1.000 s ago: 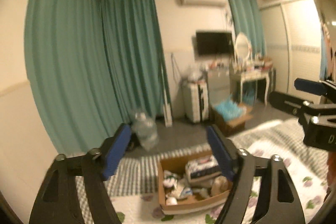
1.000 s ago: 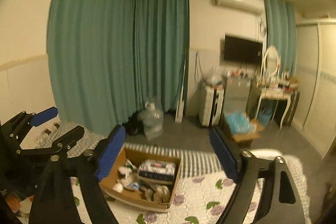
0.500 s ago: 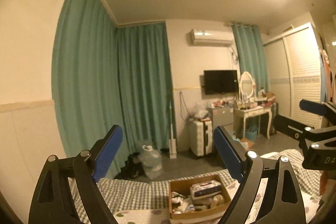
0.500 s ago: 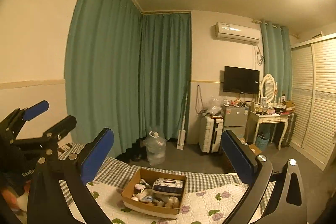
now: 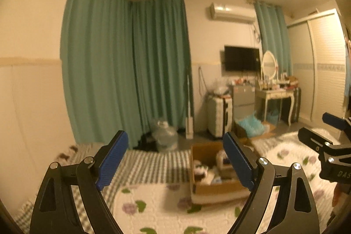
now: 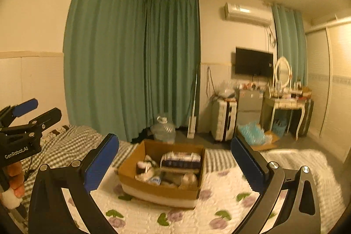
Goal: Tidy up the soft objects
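Note:
A brown cardboard box (image 6: 162, 186) sits on the bed's floral quilt (image 6: 219, 212), filled with several soft items and a dark tissue pack (image 6: 181, 159). In the left wrist view the box (image 5: 216, 189) lies just right of centre, partly behind my right finger. My left gripper (image 5: 174, 157) is open and empty, held above the bed short of the box; it also shows at the left edge of the right wrist view (image 6: 33, 112). My right gripper (image 6: 173, 159) is open and empty, the box framed between its fingers; it also shows at the right edge of the left wrist view (image 5: 320, 131).
A checked blanket (image 6: 65, 146) covers the bed's far-left part. Beyond the bed stand green curtains (image 6: 131, 63), a water jug (image 6: 163, 129), a suitcase (image 6: 223, 122), a floor box of blue items (image 6: 254, 135) and a dressing table (image 6: 285, 104).
Both cameras tilted up toward the ceiling half a second ago and have come back down. The box now looks nearer and larger in both views. Both grippers stay open.

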Tool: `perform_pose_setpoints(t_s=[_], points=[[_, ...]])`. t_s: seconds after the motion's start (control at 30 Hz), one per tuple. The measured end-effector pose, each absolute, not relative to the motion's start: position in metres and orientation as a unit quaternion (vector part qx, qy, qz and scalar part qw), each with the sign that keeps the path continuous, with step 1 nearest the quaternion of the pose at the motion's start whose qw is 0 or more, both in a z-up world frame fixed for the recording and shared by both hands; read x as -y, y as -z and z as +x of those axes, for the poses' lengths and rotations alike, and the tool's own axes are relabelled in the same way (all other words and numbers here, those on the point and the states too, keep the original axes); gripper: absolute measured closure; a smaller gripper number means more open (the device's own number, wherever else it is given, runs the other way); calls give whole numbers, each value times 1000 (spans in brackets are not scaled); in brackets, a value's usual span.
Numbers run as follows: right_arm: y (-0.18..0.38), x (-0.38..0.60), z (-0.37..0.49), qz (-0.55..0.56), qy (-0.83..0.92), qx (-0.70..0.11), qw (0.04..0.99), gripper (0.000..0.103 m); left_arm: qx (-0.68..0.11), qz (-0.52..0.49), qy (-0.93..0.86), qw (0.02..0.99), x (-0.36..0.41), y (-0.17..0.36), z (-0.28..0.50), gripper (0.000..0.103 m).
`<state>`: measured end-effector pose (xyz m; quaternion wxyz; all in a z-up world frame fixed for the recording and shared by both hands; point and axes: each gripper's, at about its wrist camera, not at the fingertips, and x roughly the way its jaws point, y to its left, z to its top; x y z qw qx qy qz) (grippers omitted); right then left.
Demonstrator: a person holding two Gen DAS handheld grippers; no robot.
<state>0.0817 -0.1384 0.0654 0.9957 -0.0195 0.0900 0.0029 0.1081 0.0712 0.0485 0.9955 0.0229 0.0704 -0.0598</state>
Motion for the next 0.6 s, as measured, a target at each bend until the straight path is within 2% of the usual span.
perform_pose_setpoints(t_s=[0.27,0.6], points=[[-18,140,104,-11,15,-132,991,0,-103,26,62,992,-67,-9,121,14],[-12,141,111,-1,23,-140,990,0,-115,17,67,991,-77,3,128,14]])
